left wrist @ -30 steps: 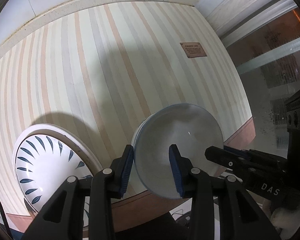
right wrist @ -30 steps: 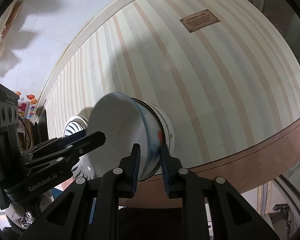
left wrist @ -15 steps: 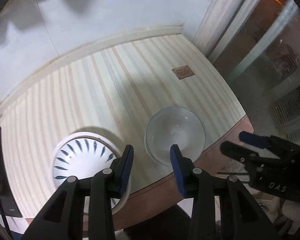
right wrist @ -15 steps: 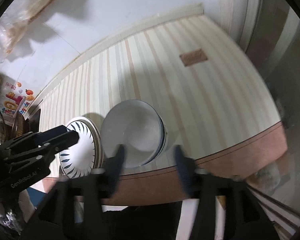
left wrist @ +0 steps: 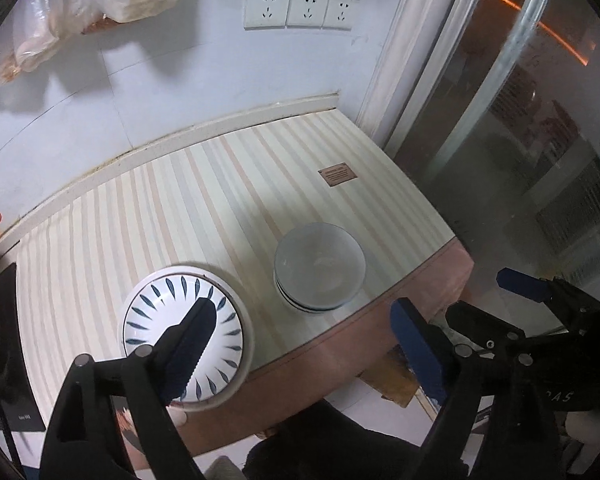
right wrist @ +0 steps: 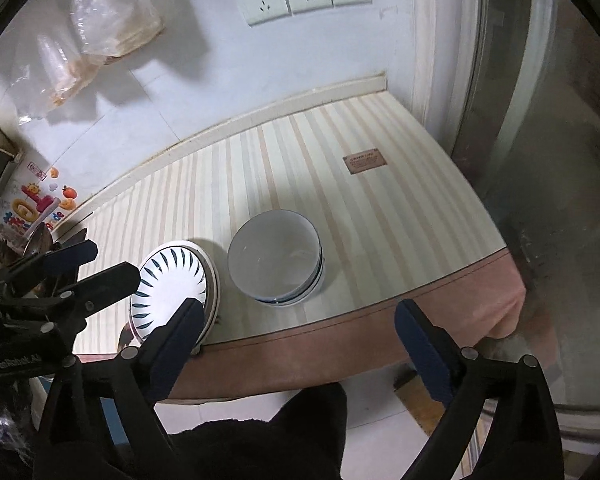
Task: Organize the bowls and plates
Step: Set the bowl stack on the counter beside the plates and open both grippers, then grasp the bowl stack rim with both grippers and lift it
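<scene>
A stack of nested white bowls with blue rims stands near the front edge of the striped table. Left of it, almost touching, lies a stack of white plates with a blue leaf pattern. Both grippers hang above and in front of the table edge, pointing steeply down. My left gripper is opening its jaws, with nothing between them. My right gripper is likewise opening its jaws wide and holds nothing.
A brown label is stuck on the tabletop at the back right. Wall sockets and hanging plastic bags are on the wall behind. A glass door stands to the right. Utensils and a dark object crowd the left end.
Both grippers let go of the bowl, which now sits in the stack on the table. They rose and drew back from the table, and their jaws spread wide.
</scene>
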